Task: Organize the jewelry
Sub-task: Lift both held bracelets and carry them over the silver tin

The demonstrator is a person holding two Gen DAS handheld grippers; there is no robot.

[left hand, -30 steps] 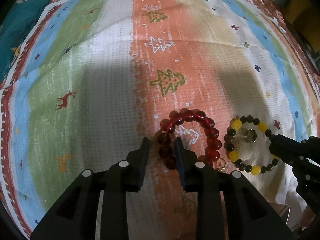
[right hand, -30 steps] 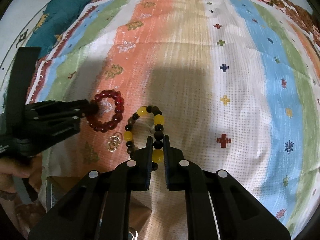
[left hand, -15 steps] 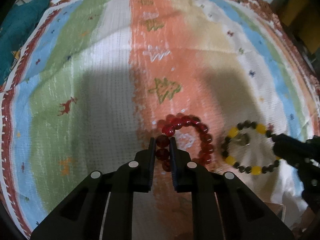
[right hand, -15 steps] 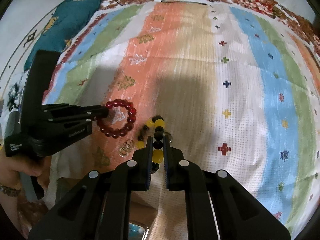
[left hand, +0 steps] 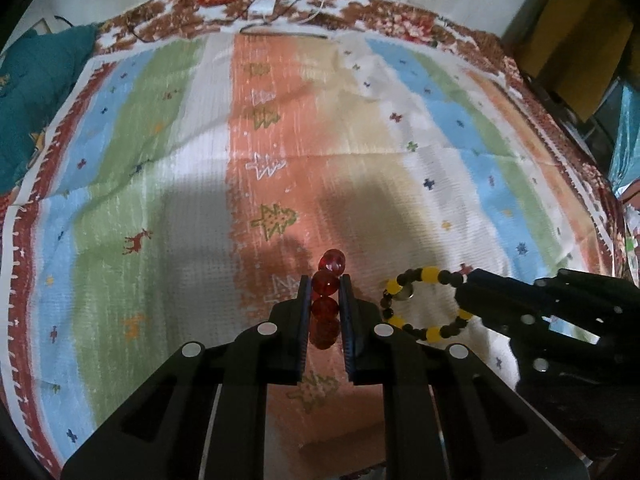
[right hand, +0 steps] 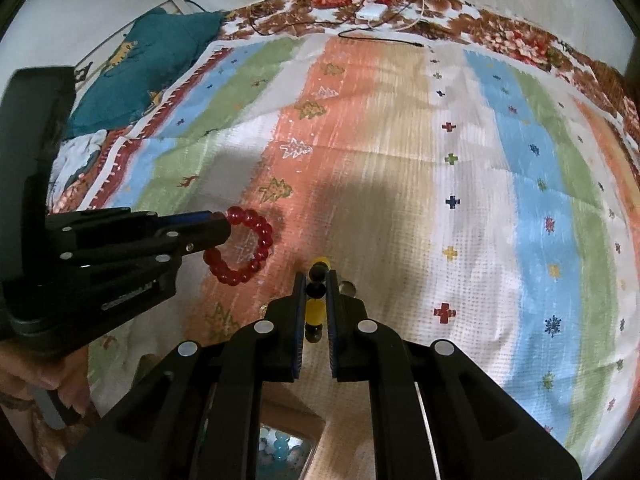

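My left gripper [left hand: 325, 286] is shut on a red bead bracelet [left hand: 326, 296] and holds it lifted above the striped cloth; from the right wrist view the bracelet [right hand: 240, 248] hangs as a ring from the left gripper's tip [right hand: 222, 226]. My right gripper [right hand: 316, 284] is shut on a yellow-and-black bead bracelet [right hand: 316, 308], also lifted. In the left wrist view that bracelet [left hand: 424, 304] hangs as a ring from the right gripper [left hand: 466, 294], with a small silver charm inside it.
A striped cloth with trees and crosses [left hand: 280, 160] covers the surface. A box with blue and white beads [right hand: 280, 452] sits below the right gripper at the near edge. A teal cloth [right hand: 152, 60] lies far left; cables [right hand: 376, 12] lie at the far edge.
Both grippers have risen and pulled back, lifting their bracelets off the cloth. A second ago the left jaws were still wide around the red beads; they then shut on them.
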